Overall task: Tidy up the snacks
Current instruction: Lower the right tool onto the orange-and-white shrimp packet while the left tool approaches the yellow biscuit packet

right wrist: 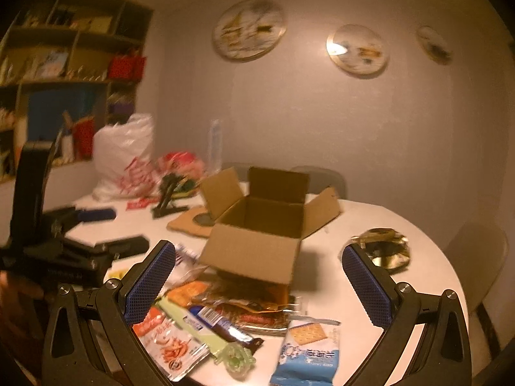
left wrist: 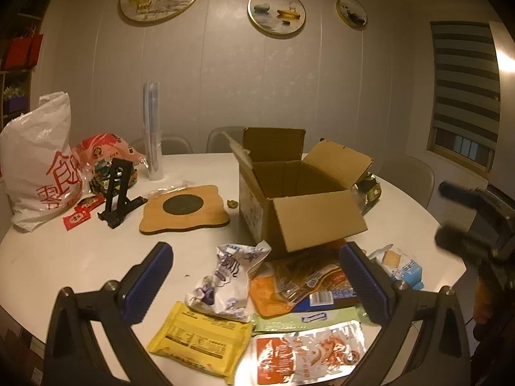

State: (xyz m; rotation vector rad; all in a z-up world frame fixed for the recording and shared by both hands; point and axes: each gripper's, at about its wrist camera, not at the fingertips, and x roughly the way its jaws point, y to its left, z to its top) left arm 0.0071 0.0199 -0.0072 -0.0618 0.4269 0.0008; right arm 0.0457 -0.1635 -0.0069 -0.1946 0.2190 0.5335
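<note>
Dim yellow light over a round white worktop [left wrist: 80, 257], and both my tools hang above its near edge with nothing in them. Going left to right in the left view: the left tool [left wrist: 254, 276] has its jaws wide apart over a yellow pack [left wrist: 199, 334], a crumpled white pack [left wrist: 225, 283], an orange pouch [left wrist: 267, 299] and a foil pouch [left wrist: 309, 353]. Behind them stands the box [left wrist: 289, 193], flaps open, one flap drooping over the heap. The cracker pack [left wrist: 399, 263] lies at the right, and the right tool [right wrist: 257, 283] is also spread wide, empty.

My worry is the overlap — closing on one slick pack may drag its neighbour, or skid the foil pouch off the near edge. The drooping flap could snag a pack on the way in, and the two tools sit near enough to clash.
</note>
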